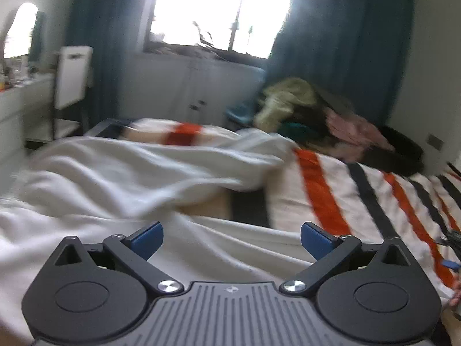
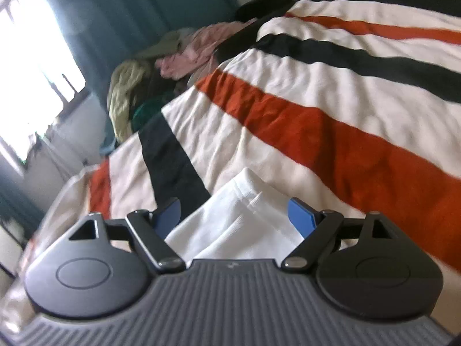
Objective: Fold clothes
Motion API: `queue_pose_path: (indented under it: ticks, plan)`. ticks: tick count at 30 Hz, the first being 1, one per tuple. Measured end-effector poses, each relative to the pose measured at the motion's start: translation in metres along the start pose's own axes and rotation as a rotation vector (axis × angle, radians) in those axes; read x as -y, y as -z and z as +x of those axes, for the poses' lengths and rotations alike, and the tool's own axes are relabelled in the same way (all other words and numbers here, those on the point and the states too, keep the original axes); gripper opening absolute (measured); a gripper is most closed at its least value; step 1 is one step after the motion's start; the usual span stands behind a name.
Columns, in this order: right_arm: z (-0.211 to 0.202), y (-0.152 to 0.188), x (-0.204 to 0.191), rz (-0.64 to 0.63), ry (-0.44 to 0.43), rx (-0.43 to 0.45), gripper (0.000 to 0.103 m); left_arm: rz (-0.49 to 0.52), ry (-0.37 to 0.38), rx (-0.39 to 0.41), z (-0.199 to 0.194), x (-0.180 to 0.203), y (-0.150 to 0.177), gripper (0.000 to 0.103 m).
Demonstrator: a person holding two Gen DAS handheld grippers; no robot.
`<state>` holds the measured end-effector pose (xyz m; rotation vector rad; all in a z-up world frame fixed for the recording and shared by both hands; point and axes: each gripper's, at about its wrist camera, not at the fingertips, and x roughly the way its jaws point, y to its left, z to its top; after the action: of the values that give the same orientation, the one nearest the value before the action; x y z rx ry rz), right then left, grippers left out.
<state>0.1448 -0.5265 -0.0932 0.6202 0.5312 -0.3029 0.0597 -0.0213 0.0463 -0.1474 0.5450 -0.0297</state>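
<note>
The left wrist view shows the white cotton garment (image 1: 121, 173) lying crumpled and blurred across the near part of the bed, and a bright window (image 1: 219, 8) between teal curtains (image 1: 340, 46). The right wrist view shows only 1 flat, folded part of this garment (image 2: 242, 225), lying between the blue pads.

The left tool (image 1: 232, 240) is spread wide above the cloth and pinches nothing. The right tool (image 2: 234, 216) is spread too, its pads apart from the cloth.

The bed has a cream cover with orange and black stripes (image 2: 331, 121). At its far edge lies a pile of mixed clothes (image 1: 311, 115), yellow-green and pink. A white chair (image 1: 73, 77) stands near the left curtain.
</note>
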Motion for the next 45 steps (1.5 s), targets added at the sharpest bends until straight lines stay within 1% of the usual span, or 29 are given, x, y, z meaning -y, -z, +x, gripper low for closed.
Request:
queue_pose_path:
  ticks: [3, 4, 7, 9, 11, 14, 15, 16, 18, 20, 22, 26, 27, 29, 31, 32, 33, 34, 36, 40, 42, 45]
  plan:
    - [0.021, 0.003, -0.005, -0.165, 0.071, -0.011, 0.084, 0.074, -0.008, -0.018, 0.042, 0.036, 0.015, 0.102]
    - [0.026, 0.006, -0.006, -0.2, 0.073, -0.02, 0.083, 0.095, -0.009, -0.022, 0.053, 0.043, 0.019, 0.102]
    - [0.045, 0.014, -0.004, -0.207, 0.075, -0.053, 0.083, 0.151, 0.0, -0.029, 0.081, 0.059, 0.032, 0.102]
    - [0.053, 0.017, -0.003, -0.206, 0.082, -0.054, 0.084, 0.162, 0.004, -0.047, 0.097, 0.063, 0.04, 0.102]
    - [0.06, 0.019, -0.005, -0.22, 0.087, -0.058, 0.082, 0.18, -0.006, -0.059, 0.107, 0.062, 0.047, 0.102]
    - [0.064, 0.023, -0.012, -0.279, 0.107, -0.064, 0.057, 0.21, -0.016, -0.073, 0.118, 0.06, 0.052, 0.102]
    - [0.063, 0.023, -0.014, -0.282, 0.108, -0.062, 0.042, 0.212, -0.016, -0.077, 0.121, 0.059, 0.053, 0.102]
    - [0.062, 0.022, -0.015, -0.285, 0.109, -0.06, 0.031, 0.209, -0.015, -0.082, 0.123, 0.057, 0.054, 0.102]
    - [0.056, 0.02, -0.018, -0.284, 0.124, -0.031, 0.021, 0.205, -0.018, -0.089, 0.124, 0.053, 0.055, 0.102]
    - [0.052, 0.016, -0.019, -0.276, 0.147, 0.017, 0.016, 0.204, -0.023, -0.095, 0.125, 0.05, 0.057, 0.102]
    - [0.046, 0.011, -0.018, -0.264, 0.166, 0.056, 0.016, 0.2, -0.02, -0.1, 0.122, 0.049, 0.057, 0.102]
    - [0.047, 0.016, -0.015, -0.261, 0.164, 0.059, 0.017, 0.203, -0.012, -0.084, 0.118, 0.049, 0.058, 0.102]
    - [0.045, 0.017, -0.017, -0.259, 0.164, 0.067, 0.02, 0.206, -0.013, -0.078, 0.117, 0.05, 0.058, 0.102]
    - [0.041, 0.018, -0.019, -0.256, 0.165, 0.083, 0.03, 0.208, -0.013, -0.069, 0.115, 0.051, 0.059, 0.102]
    - [0.032, 0.018, -0.026, -0.272, 0.169, 0.096, 0.045, 0.204, -0.015, -0.05, 0.111, 0.05, 0.059, 0.102]
    - [0.024, 0.018, -0.031, -0.275, 0.151, 0.113, 0.051, 0.203, -0.015, -0.039, 0.108, 0.05, 0.059, 0.102]
    - [0.015, 0.019, -0.035, -0.278, 0.131, 0.132, 0.063, 0.203, -0.015, -0.027, 0.105, 0.05, 0.059, 0.102]
    - [0.005, 0.019, -0.042, -0.28, 0.112, 0.147, 0.072, 0.202, -0.016, -0.015, 0.101, 0.049, 0.058, 0.102]
    - [-0.016, 0.021, -0.056, -0.283, 0.074, 0.175, 0.073, 0.201, -0.021, 0.007, 0.094, 0.048, 0.057, 0.102]
    - [-0.061, 0.031, -0.089, -0.284, -0.026, 0.197, 0.073, 0.188, -0.022, 0.034, 0.078, 0.044, 0.056, 0.102]
    - [-0.083, 0.039, -0.106, -0.279, -0.085, 0.214, 0.073, 0.178, -0.016, 0.042, 0.068, 0.042, 0.057, 0.102]
    - [-0.111, 0.064, -0.128, -0.272, -0.175, 0.243, 0.073, 0.176, -0.011, 0.064, 0.052, 0.039, 0.058, 0.102]
